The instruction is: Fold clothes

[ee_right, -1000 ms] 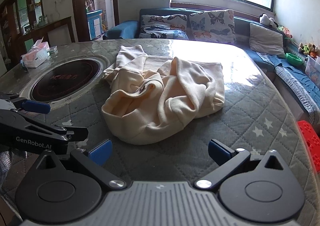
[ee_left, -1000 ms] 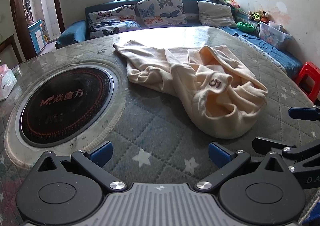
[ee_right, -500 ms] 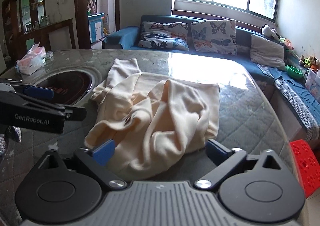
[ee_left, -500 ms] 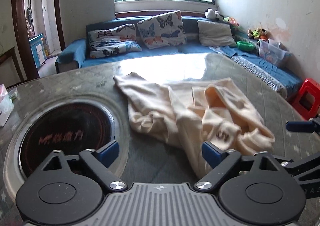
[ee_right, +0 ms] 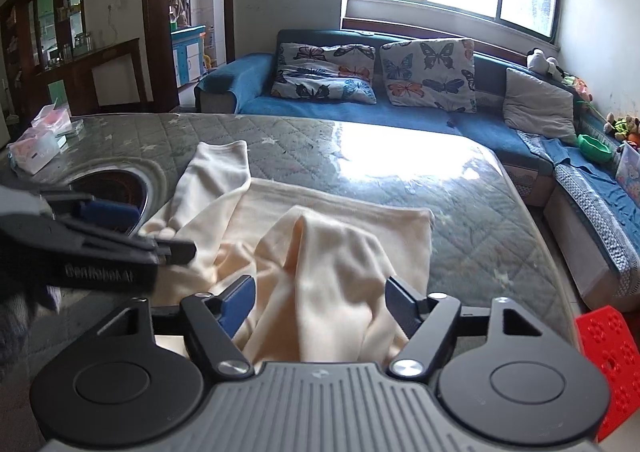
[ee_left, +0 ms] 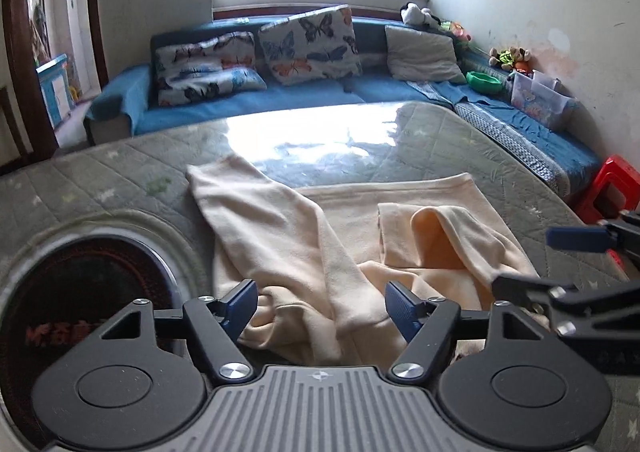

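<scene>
A crumpled cream garment (ee_left: 304, 252) lies on the quilted grey table (ee_left: 460, 144); it also shows in the right wrist view (ee_right: 320, 252). My left gripper (ee_left: 320, 306) is open, its blue pads low over the garment's near edge, cloth between the jaws. My right gripper (ee_right: 318, 306) is open with a raised fold of the garment between its jaws. The right gripper also shows at the right of the left wrist view (ee_left: 560, 264). The left gripper also shows at the left of the right wrist view (ee_right: 120, 228). The garment's near edge is hidden under both gripper bodies.
A round black cooktop (ee_left: 80, 292) is set into the table at the left. A tissue pack (ee_right: 36, 144) lies at the far left. A blue sofa (ee_left: 280, 100) with butterfly pillows stands behind the table. A red stool (ee_right: 608, 356) stands at the right.
Both grippers have moved forward and down onto the garment's near edge. Their jaws have narrowed from wide open, and cloth now lies between them.
</scene>
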Demonstrator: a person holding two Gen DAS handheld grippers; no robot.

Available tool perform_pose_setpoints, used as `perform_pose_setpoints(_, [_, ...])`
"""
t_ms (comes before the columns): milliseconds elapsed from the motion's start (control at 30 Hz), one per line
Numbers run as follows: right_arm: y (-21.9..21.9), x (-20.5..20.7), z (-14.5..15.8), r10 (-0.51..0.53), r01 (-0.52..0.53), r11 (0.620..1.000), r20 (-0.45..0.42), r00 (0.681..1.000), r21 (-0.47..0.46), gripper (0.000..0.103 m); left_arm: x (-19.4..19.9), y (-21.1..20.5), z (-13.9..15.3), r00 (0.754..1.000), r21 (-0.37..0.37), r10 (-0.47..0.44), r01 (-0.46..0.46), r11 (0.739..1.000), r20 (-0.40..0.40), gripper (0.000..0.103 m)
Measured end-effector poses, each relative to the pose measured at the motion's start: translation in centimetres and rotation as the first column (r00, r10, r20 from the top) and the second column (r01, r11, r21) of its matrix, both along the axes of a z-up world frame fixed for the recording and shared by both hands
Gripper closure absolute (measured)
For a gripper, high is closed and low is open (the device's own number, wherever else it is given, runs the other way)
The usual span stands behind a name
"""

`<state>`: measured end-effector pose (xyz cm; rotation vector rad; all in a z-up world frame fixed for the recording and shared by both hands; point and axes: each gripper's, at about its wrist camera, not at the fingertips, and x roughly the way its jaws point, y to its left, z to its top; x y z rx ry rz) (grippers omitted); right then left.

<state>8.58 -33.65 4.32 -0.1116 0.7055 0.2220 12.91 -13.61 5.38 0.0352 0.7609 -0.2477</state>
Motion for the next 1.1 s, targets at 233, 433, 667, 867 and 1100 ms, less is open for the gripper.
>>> perform_pose_setpoints(233, [1.2, 4.0, -1.2, 0.032, -0.033, 0.999, -0.038, 0.999, -0.026, 0.042, 1.1, -0.1, -1.4, 0.998, -0.019, -0.045, 0.044, 0.999, -0.043, 0.079])
perform_pose_setpoints(433, [1.3, 6.0, -3.1, 0.006, -0.011, 0.998, -0.08, 0.997, -0.057, 0.069, 0.4, 0.7, -1.1, 0.998, -0.041, -0.069, 0.068, 0.997, -0.007, 0.099])
perform_pose_setpoints(667, [-0.5, 4.6, -2.6, -0.027, 0.024, 0.997, -0.052, 0.998, -0.07, 0.096, -1.5, 1.9, 0.2, 0.998, -0.069, -0.054, 0.056, 0.996, 0.041, 0.101])
perform_pose_setpoints(867, [-3.5, 1.3, -0.2, -0.094, 0.096, 0.994, 0.029, 0.995, -0.045, 0.097, -4.5, 4.6, 2.1, 0.997, -0.106, -0.005, 0.013, 0.994, 0.082, 0.101])
perform_pose_setpoints(1100, [-6.8, -3.9, 2.0, -0.164, 0.167, 0.986, 0.098, 0.982, -0.021, 0.097, -9.4, 8.3, 3.6, 0.995, -0.141, 0.039, -0.026, 0.99, 0.088, 0.101])
